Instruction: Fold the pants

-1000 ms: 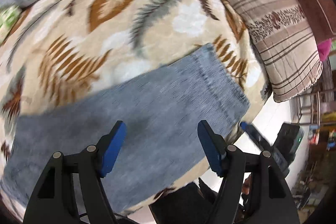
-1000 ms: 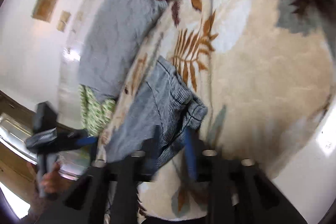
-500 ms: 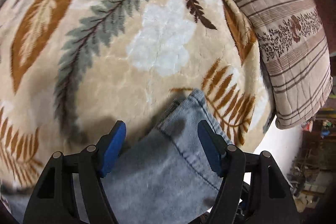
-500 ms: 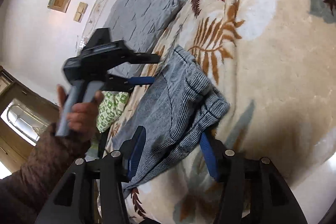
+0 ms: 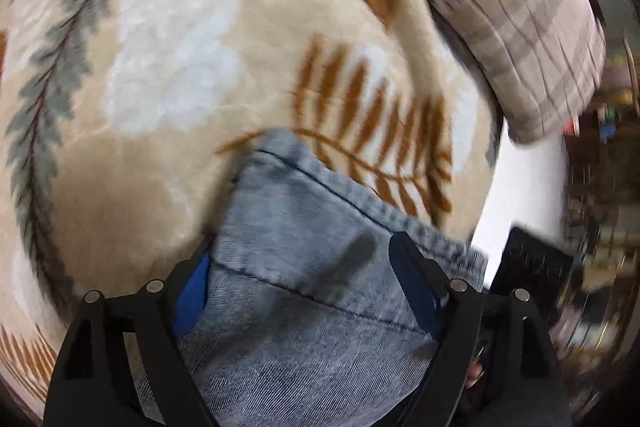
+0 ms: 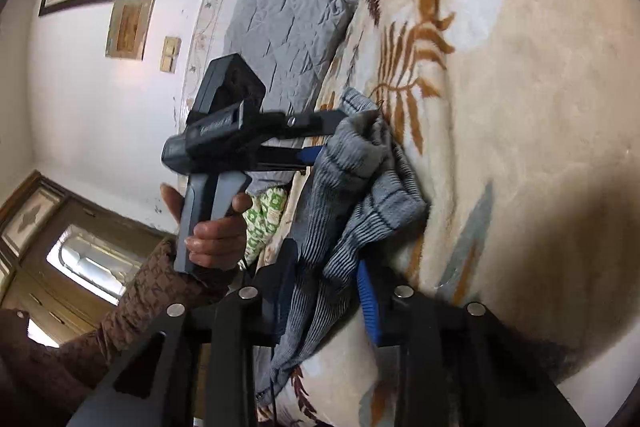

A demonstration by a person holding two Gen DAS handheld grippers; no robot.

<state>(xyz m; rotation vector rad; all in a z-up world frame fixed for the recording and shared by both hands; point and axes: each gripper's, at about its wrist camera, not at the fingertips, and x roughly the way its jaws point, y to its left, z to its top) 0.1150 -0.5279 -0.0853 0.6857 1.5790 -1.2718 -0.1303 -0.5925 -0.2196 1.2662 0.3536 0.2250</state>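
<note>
Left gripper [image 5: 298,279]: my fingers were spread wide around the blue-grey denim pants [image 5: 320,291].
Right gripper [image 6: 326,287]: pinching the waist.
Tip: lift both corners evenly.

Grey-blue denim pants [image 5: 312,291] lie bunched and partly folded on the leaf-patterned blanket [image 5: 160,67].

Left gripper [image 5: 304,283] jaws wide apart; right gripper [image 6: 326,291] narrower — seemingly closing
</note>
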